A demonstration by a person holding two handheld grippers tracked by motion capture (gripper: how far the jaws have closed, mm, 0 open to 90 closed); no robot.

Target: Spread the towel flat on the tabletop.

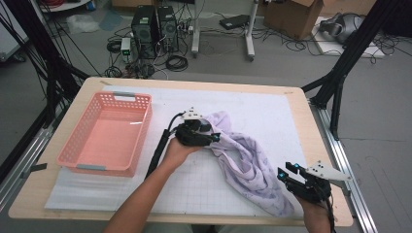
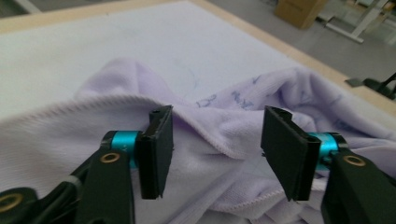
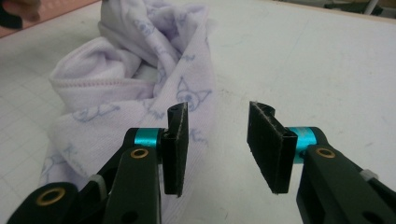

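A pale lilac towel (image 1: 248, 160) with a faint printed cartoon pattern lies crumpled and loosely twisted on the white gridded mat (image 1: 272, 111) that covers the wooden tabletop (image 1: 301, 104). It runs from the middle of the mat towards the near right corner. A pink plastic basket (image 1: 65, 155) stands well apart on the left, with nothing in it.

The person's left tool (image 1: 214, 138) rests at the far, upper end of the towel. In the left gripper view its jaws stand apart, with a stitched fold of the cloth between them but no pad pressing on it. The right tool (image 1: 287, 174) hovers just beside the near end of the towel, jaws also parted, with bare mat between them in the right gripper view.

The towel looks light, soft and limp, so it would likely sag and bunch rather than keep any shape, and a grip on loose middle folds could drag several layers at once. The hemmed edge (image 3: 88, 84) and the corners seem the surest places to pinch, one at each end, to spread it flat.
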